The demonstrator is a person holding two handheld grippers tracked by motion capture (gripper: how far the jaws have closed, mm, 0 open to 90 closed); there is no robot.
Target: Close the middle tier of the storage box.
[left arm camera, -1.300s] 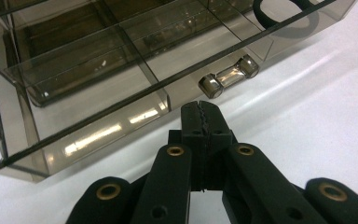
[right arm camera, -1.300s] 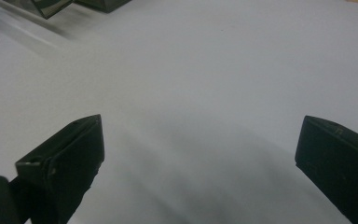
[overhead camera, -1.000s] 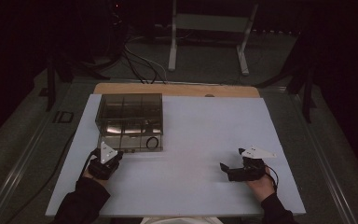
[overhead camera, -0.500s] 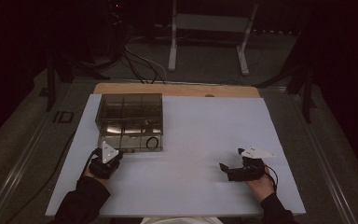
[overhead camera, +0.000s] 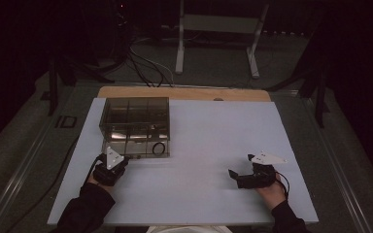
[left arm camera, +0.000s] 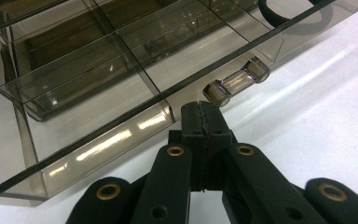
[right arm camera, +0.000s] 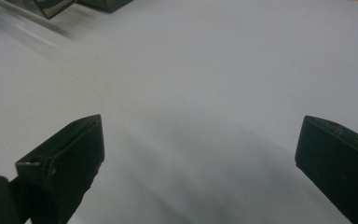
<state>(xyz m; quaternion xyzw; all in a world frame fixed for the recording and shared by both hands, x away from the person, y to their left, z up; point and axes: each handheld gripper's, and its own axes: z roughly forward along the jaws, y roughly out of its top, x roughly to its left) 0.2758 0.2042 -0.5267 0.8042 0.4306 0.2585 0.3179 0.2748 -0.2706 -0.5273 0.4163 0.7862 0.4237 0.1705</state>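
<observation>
Left tongs [left arm camera: 200, 119] seen pressed fully closed, nothing between tips. Box [overhead camera: 135, 127], clear smoked plastic with divided compartments, set directly ahead of them; tips aimed at front wall just beside small latch [left arm camera: 235, 86], whether touching cannot be told. Closed tips judged suited to nudging or prying latch rather than gripping. Black ring [overhead camera: 159, 148] seen in near-right compartment. Right tongs [right arm camera: 196, 158] held wide open, empty, over bare counter [overhead camera: 209, 141], well apart from box, judged kept ready.

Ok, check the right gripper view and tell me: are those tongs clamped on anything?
No. The right tongs stand wide apart over the bare white table, with nothing between them.
</observation>
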